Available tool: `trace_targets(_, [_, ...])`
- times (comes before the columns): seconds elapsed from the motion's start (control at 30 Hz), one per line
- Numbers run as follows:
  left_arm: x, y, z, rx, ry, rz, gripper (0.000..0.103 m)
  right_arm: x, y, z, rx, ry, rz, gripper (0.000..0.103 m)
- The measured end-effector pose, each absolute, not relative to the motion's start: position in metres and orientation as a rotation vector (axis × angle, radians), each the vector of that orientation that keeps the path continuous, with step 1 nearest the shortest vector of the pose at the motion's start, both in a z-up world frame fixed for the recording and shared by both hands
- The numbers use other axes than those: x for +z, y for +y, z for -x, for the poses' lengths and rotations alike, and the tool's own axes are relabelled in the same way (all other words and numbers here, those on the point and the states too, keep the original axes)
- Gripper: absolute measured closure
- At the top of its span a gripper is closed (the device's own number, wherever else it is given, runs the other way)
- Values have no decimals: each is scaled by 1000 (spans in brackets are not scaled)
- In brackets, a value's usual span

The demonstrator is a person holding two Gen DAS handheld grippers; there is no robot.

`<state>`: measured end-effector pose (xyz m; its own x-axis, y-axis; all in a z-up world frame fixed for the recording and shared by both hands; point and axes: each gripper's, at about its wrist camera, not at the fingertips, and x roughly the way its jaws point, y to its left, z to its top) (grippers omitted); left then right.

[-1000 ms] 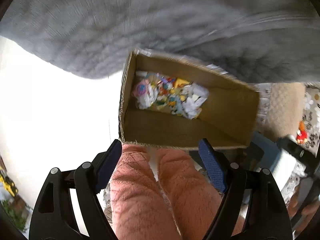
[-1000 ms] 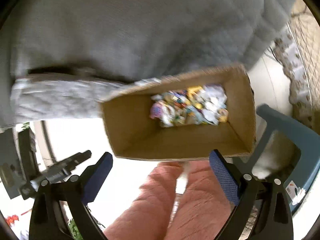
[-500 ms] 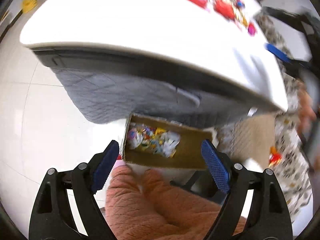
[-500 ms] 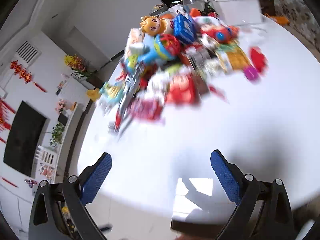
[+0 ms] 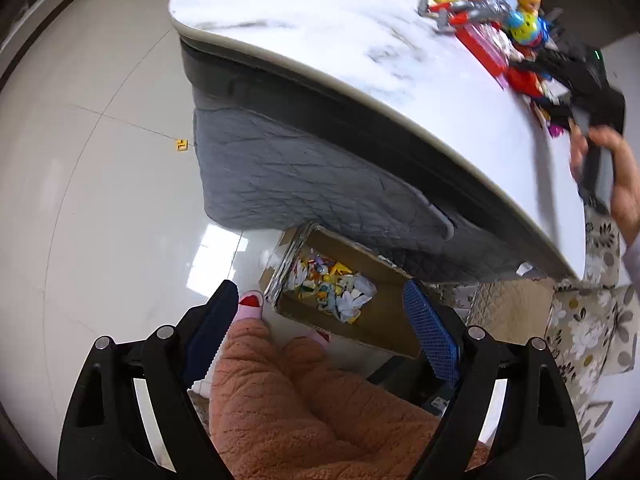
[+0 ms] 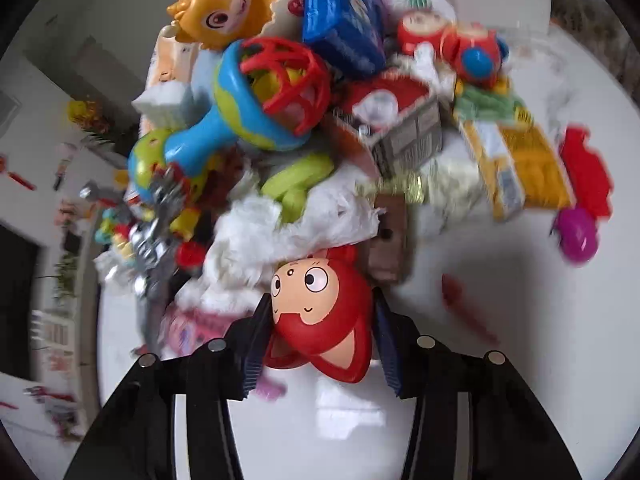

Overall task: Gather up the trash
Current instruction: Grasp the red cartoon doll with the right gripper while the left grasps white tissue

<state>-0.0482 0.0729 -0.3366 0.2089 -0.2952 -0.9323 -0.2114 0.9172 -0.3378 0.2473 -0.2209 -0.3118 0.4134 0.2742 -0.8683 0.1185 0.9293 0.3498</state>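
Note:
A cardboard box point(image 5: 380, 312) with colourful wrappers and crumpled paper point(image 5: 332, 288) stands on the floor under the table edge. My left gripper point(image 5: 320, 320) is open and empty, held high above it over my orange-clad legs. My right gripper point(image 6: 320, 320) is open over the white table, its blue pads either side of a red cartoon-face toy point(image 6: 320, 316). Just beyond lies crumpled white tissue point(image 6: 292, 224), a brown wrapper point(image 6: 388, 240) and a pile of toys and packets. The right gripper shows in the left wrist view point(image 5: 576, 76) above the pile.
The white marble table point(image 5: 320, 28) has a grey quilted skirt point(image 5: 304, 176). The pile holds a blue-red rattle point(image 6: 264, 96), blue packet point(image 6: 344, 20), yellow packet point(image 6: 516, 160), magenta piece point(image 6: 576, 236). A patterned cushion point(image 5: 592, 320) and floor tiles surround the box.
Both grippers rose from the box. The left now looks down at the box from higher up; the right moved over the table to the pile and now straddles the red toy.

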Motion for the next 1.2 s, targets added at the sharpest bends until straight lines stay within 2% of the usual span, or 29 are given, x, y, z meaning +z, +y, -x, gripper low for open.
trace_targets(0.2, [-304, 86, 19, -86, 1258, 402, 21, -294, -250, -185, 173, 1097, -484, 56])
trace_targets(0.47, [-289, 95, -104, -115, 1109, 236, 21, -272, -270, -101, 195, 1018, -664, 55])
trace_targets(0.63, [-301, 97, -202, -132, 1091, 172, 21, -254, -268, -64, 202, 989, -660, 55])
trace_targets(0.9, [-309, 99, -278, -103, 1119, 164, 21, -251, -265, -35, 179, 963, -706, 55])
trace_targets(0.93, [-310, 99, -281, -114, 1119, 174, 29, -251, -265, -34, 174, 964, -711, 55])
trace_targets(0.97, [-310, 101, -282, -132, 1126, 200, 43, -251, -265, -33, 171, 964, -713, 55])
trace_targets(1.0, [-309, 104, -281, -139, 1131, 226, 44, -252, -265, -32, 171, 965, -715, 55])
trace_targets(1.07, [-304, 107, -278, -177, 1117, 284, 54, -250, -263, -32, 175, 961, -714, 55])
trace_targets(1.2, [-282, 113, -251, -264, 1081, 316, 59, -245, -259, -36, 207, 946, -714, 55])
